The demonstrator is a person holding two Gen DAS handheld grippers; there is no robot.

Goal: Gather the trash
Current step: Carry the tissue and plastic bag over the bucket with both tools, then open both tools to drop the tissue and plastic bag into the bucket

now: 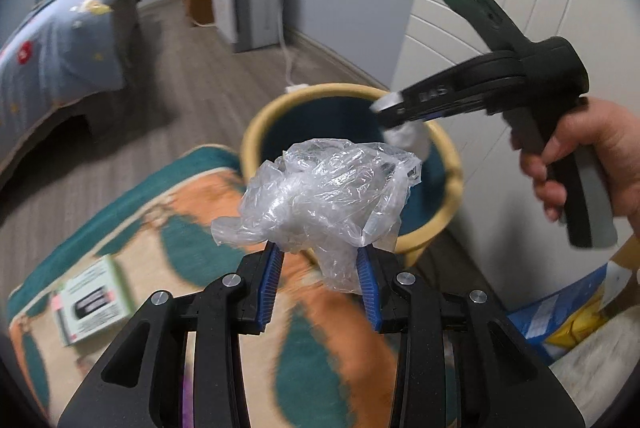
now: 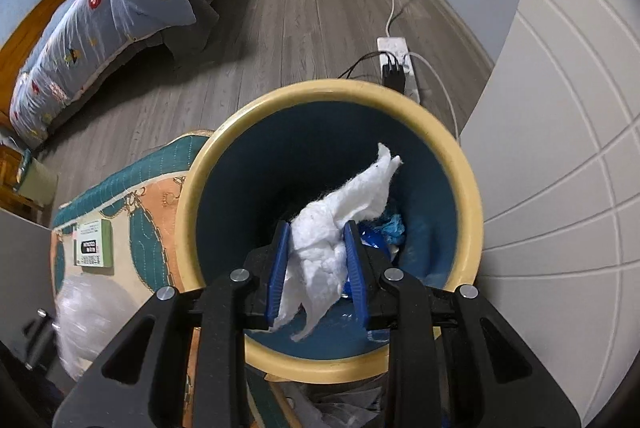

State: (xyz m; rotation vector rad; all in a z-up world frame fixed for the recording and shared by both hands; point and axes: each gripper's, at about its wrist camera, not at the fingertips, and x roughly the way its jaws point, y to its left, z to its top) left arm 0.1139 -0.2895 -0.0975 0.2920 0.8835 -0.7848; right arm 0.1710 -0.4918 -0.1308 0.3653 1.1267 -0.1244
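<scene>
floor: grey wood | rug: teal-orange | bed: left

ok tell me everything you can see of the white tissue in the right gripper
The white tissue is a soft, fibrous, crumpled sheet, pinched between the blue pads of the right hand-held gripper. One torn, pointed end sticks up past the fingertips; ragged ends hang below. It is held directly over the open mouth of the yellow-rimmed bin, touching nothing but the pads.

Left gripper: angled downward, 2 blue pads clamped on crumpled matter. Right gripper: pitched steeply down, pads likewise clamped. Right hand: bare, wrapped around its handle.
</scene>
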